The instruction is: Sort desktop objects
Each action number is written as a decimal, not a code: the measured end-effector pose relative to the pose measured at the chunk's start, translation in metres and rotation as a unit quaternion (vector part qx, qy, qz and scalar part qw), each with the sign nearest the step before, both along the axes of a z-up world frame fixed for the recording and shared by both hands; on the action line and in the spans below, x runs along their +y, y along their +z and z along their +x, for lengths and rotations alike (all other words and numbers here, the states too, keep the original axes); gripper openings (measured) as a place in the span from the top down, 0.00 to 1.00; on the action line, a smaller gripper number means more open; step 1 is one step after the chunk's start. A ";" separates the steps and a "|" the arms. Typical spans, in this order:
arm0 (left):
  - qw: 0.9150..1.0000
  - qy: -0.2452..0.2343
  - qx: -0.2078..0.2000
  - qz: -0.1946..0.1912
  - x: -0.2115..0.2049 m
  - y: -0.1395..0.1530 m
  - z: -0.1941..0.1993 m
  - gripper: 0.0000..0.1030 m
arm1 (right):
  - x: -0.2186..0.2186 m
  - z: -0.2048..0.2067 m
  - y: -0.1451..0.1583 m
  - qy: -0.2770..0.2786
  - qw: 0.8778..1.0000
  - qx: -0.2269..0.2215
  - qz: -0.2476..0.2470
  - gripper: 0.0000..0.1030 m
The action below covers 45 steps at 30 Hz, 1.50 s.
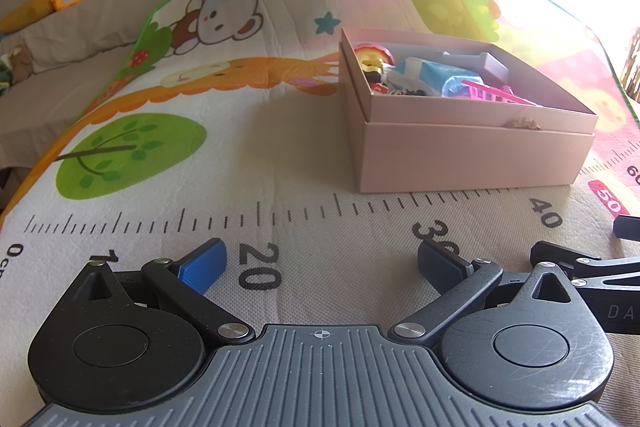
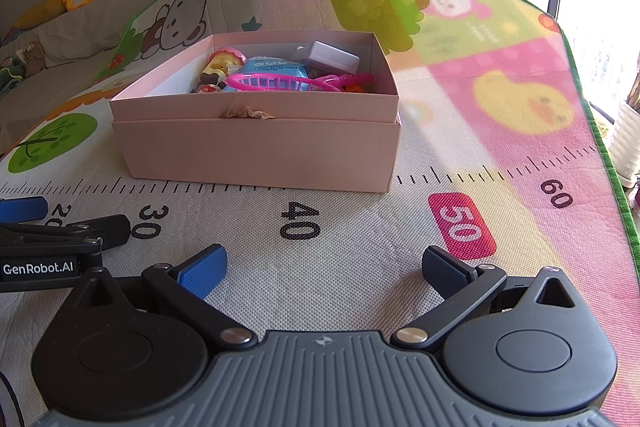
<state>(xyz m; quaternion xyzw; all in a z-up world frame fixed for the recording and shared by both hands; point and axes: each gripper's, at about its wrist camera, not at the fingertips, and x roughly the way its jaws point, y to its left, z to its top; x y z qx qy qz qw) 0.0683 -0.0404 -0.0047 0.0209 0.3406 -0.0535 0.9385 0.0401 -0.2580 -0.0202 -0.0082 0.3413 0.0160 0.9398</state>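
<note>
While both claws rest low over mat (image 1: 280, 155), left claw (image 1: 320, 267) released, empty; right claw (image 2: 324, 273) released, empty. Pink box (image 2: 260, 151) on mat at 12 o'clock, holding toys: pink racket (image 2: 280, 81), blue packet (image 2: 272, 67), grey block (image 2: 328, 57).

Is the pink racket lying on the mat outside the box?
No, the pink racket lies inside the pink box, on top of the other toys, and no toy lies on the mat.
</note>
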 end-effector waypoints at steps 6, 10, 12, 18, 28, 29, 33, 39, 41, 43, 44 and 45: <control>1.000 0.000 0.000 0.000 0.000 0.000 0.001 0.00 | 0.000 0.000 0.000 0.000 1.000 0.000 0.000 0.00; 1.000 0.000 0.000 0.000 0.000 0.000 0.000 0.00 | 0.000 0.000 0.000 0.000 1.000 0.000 0.000 0.00; 1.000 0.000 0.000 0.000 0.000 0.000 0.000 0.00 | 0.000 0.000 0.000 0.000 1.000 0.000 0.000 0.00; 1.000 0.000 0.000 0.000 0.000 0.000 0.000 0.00 | 0.000 0.000 0.000 0.000 1.000 0.000 0.000 0.00; 1.000 0.000 0.000 0.000 0.000 0.000 0.000 0.00 | 0.000 0.000 0.000 0.000 1.000 0.000 0.000 0.00; 1.000 0.000 0.000 0.000 0.000 0.000 0.000 0.00 | -0.001 -0.001 0.000 0.000 1.000 0.000 0.000 0.00; 1.000 0.000 0.000 0.000 0.000 0.000 0.001 0.00 | 0.000 0.000 0.000 0.000 1.000 0.000 0.000 0.00; 1.000 0.001 0.000 -0.001 0.001 0.000 0.000 0.00 | 0.000 0.000 0.000 0.000 1.000 0.000 0.000 0.00; 1.000 0.000 0.001 -0.002 0.001 -0.001 0.001 0.00 | 0.000 0.000 0.000 0.000 1.000 0.000 0.000 0.00; 1.000 -0.003 0.001 0.000 0.000 0.000 0.000 0.00 | 0.000 0.000 0.000 0.000 1.000 0.000 0.000 0.00; 1.000 -0.003 0.001 0.002 -0.001 0.000 0.000 0.00 | 0.000 0.000 0.000 0.000 1.000 0.000 0.000 0.00; 1.000 -0.002 0.002 0.004 -0.002 0.000 -0.001 0.00 | 0.000 -0.001 0.000 0.000 1.000 0.000 -0.001 0.00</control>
